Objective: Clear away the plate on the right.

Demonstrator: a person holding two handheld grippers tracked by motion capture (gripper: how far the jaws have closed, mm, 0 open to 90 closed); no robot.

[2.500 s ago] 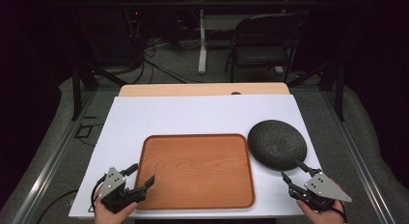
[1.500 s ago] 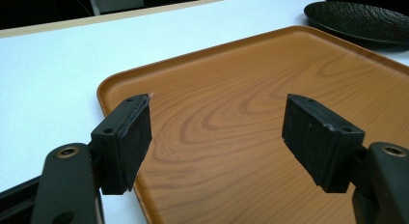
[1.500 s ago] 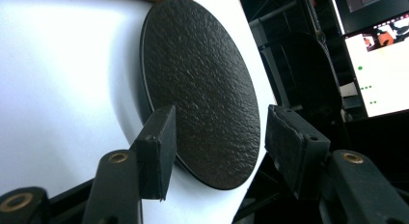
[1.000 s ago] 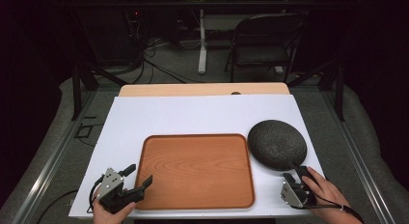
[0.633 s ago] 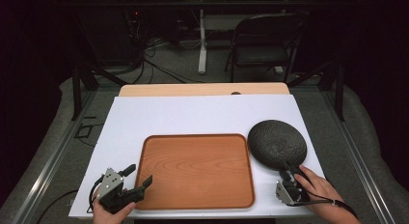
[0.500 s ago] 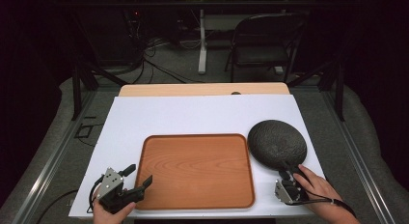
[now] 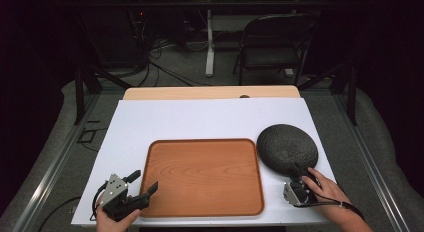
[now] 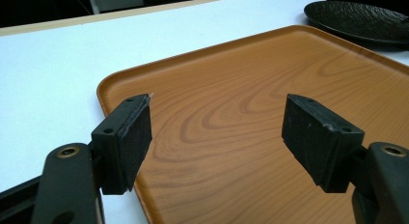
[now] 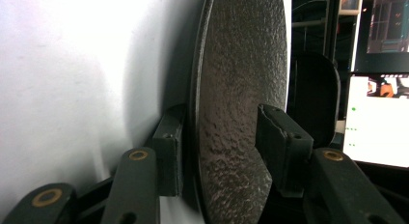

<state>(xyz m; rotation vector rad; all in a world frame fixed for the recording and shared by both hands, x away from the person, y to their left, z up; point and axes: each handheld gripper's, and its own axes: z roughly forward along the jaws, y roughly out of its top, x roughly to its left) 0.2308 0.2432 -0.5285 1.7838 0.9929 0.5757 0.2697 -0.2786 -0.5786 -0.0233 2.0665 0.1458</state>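
- The right gripper (image 7: 301,178) sits at the near edge of the plate (image 7: 287,148), turned on its side in the person's right hand (image 7: 327,189).
- In the right gripper view the gripper (image 9: 219,151) has one jaw under the plate (image 9: 238,98) and one over it, so the rim lies between the pads.
- The lower pad (image 9: 169,149) looks pressed to the plate's underside. The upper pad (image 9: 275,147) is at or just off the pebbled top face; I cannot tell whether the jaws are fully clamped on the rim or only set around it.
- The plate is dark and round and lies on the white table (image 7: 200,122), just right of the tray (image 7: 202,177) at the table's right side.
- The left gripper (image 7: 141,184) is held in the left hand (image 7: 112,222) at the tray's near left corner.
- In the left gripper view its jaws stand wide apart and grip nothing, with the tray's (image 8: 251,132) wood-grain floor between them.
- Its left pad (image 8: 128,139) hangs over the tray's rim and its right pad (image 8: 316,134) over the tray's inside; contact with the tray cannot be told.
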